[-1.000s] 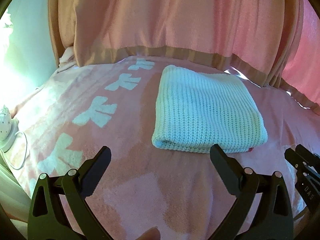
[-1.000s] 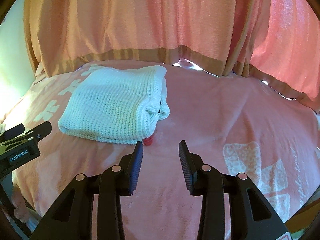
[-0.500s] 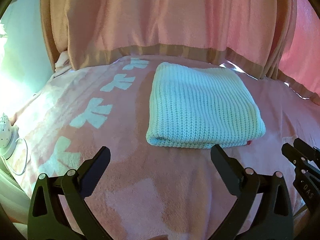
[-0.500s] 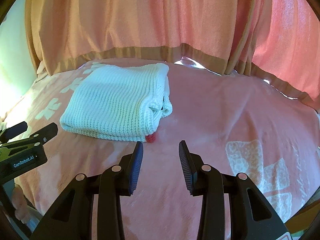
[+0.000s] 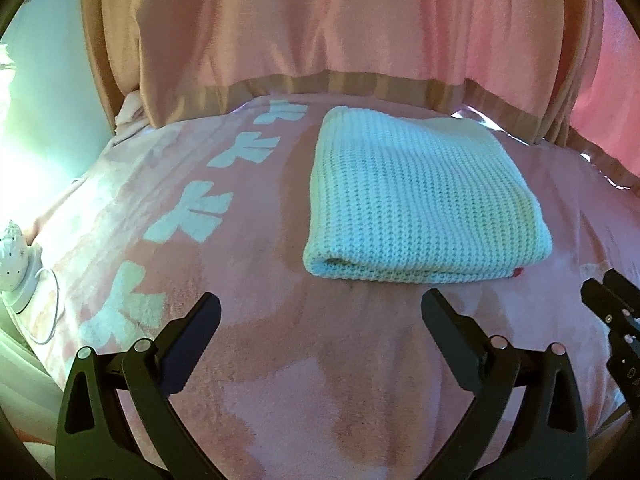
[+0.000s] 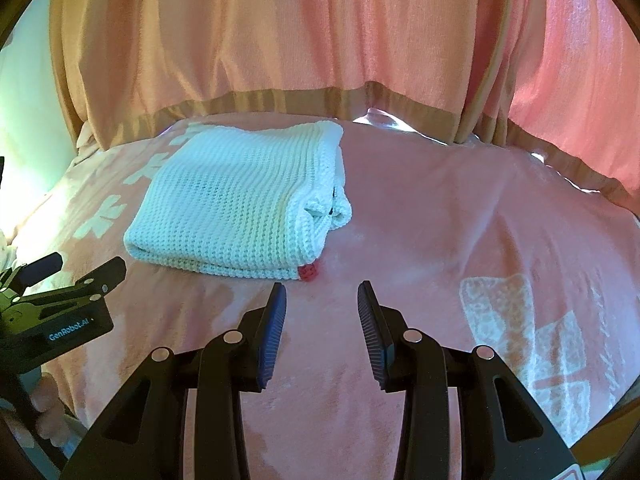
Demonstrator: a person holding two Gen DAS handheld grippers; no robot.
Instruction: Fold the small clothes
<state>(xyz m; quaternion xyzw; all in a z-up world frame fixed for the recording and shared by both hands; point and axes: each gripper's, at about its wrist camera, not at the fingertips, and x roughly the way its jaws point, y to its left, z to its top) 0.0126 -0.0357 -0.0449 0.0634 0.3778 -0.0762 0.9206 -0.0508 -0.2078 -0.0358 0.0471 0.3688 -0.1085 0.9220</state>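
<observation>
A white knitted garment [image 5: 420, 204] [image 6: 236, 200] lies folded into a thick rectangle on the pink blanket [image 5: 320, 360], a small red tag [image 6: 309, 272] poking from its near right corner. My left gripper [image 5: 320, 312] hovers just in front of the fold, jaws wide open and empty. To the right of the garment's near corner my right gripper [image 6: 322, 300] hangs over bare blanket [image 6: 440, 220], its jaws partly open with nothing between them. Neither gripper touches the garment. Each gripper shows at the edge of the other's view.
Pink and orange curtains [image 6: 300, 32] hang down behind the bed. The blanket carries white clover prints [image 5: 188, 216] on the left and a white square print [image 6: 520, 328] on the right. A small white lamp with a cord [image 5: 16, 264] sits off the bed's left edge.
The left wrist view has shifted slightly, so the folded garment sits a little farther left in it. The right gripper and both jaw openings look the same.
</observation>
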